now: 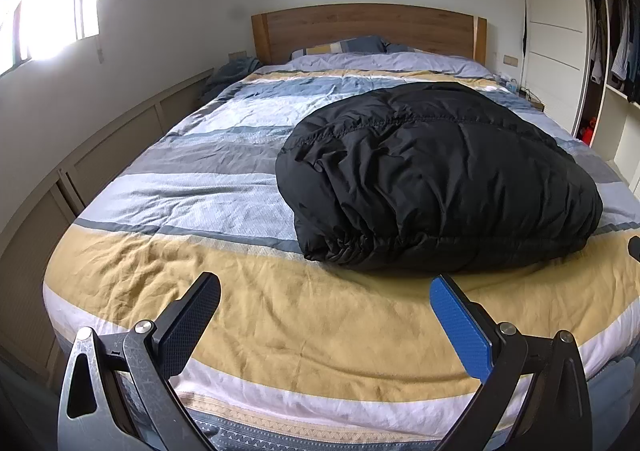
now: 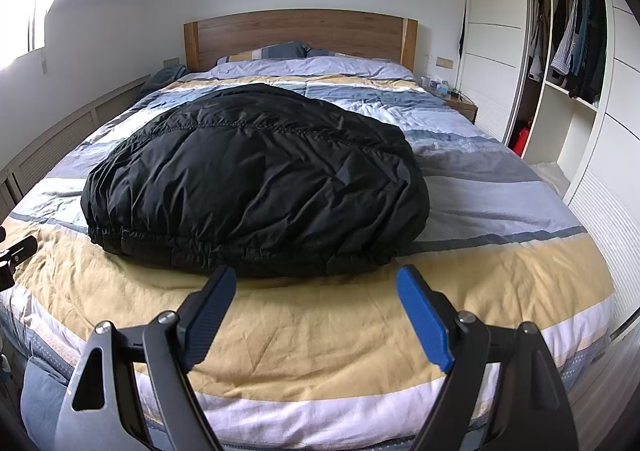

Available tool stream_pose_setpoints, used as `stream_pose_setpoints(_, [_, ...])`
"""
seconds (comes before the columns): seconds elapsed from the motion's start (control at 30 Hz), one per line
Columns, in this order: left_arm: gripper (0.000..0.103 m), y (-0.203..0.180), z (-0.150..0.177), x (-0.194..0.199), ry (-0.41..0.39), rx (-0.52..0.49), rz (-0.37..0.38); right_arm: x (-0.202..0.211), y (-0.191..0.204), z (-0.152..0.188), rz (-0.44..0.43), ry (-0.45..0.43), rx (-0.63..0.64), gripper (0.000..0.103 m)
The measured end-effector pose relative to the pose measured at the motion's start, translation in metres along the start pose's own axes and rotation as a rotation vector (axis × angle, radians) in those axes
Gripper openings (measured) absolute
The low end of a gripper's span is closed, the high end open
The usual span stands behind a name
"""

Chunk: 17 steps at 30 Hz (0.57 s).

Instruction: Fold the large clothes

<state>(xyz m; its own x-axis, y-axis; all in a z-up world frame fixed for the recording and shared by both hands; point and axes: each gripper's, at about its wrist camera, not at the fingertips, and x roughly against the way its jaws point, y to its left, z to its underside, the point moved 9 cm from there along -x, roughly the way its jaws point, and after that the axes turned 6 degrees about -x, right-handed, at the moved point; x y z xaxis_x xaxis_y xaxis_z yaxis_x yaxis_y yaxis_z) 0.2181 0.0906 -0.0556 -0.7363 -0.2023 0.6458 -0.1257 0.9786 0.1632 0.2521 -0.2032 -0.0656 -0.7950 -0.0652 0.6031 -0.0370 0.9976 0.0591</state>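
Left wrist view first: the left gripper (image 1: pixel 325 293) sits at the bottom of the frame with its jaws spread wide and nothing between them, just hanging over the yellow band of the striped blue, white and yellow duvet (image 1: pixel 192 179) near the foot of the bed. One pad is dark, the other bright blue. The puffy black quilted down jacket (image 1: pixel 436 179), folded into a fat bundle, takes up the centre right of the frame, lying on the duvet just beyond the blue pad, not touching either one. Its elastic hem edge faces the camera. At the top centre there's a brown wooden headboard (image 1: pixel 368 29) with striped pillows (image 1: pixel 340 46) below it, a bright window (image 1: pixel 48 7) in the upper left, and an open white wardrobe (image 1: pixel 560 31) with hanging clothes on the far right.

Right wrist view: the right gripper (image 2: pixel 316 291) is at the bottom too, jaws also wide apart and holding nothing, above the same yellow stripe. Here the black jacket sits centre left, its gathered hem just past the fingertips, no contact that I can see. A bit of the other gripper pokes in at the left edge. The wardrobe fills the right side and a small wooden nightstand (image 2: pixel 464 105) with some clutter on it stands beside the bed.
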Motion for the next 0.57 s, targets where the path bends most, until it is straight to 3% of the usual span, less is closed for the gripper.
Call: stream_pose_setpoints(0.57, [0.103, -0.0011, -0.0018, 0.0078, -0.03, -0.014, -0.012, 0.0073, -0.0067, 0.0004, 0.01, -0.01, -0.018, 0.082])
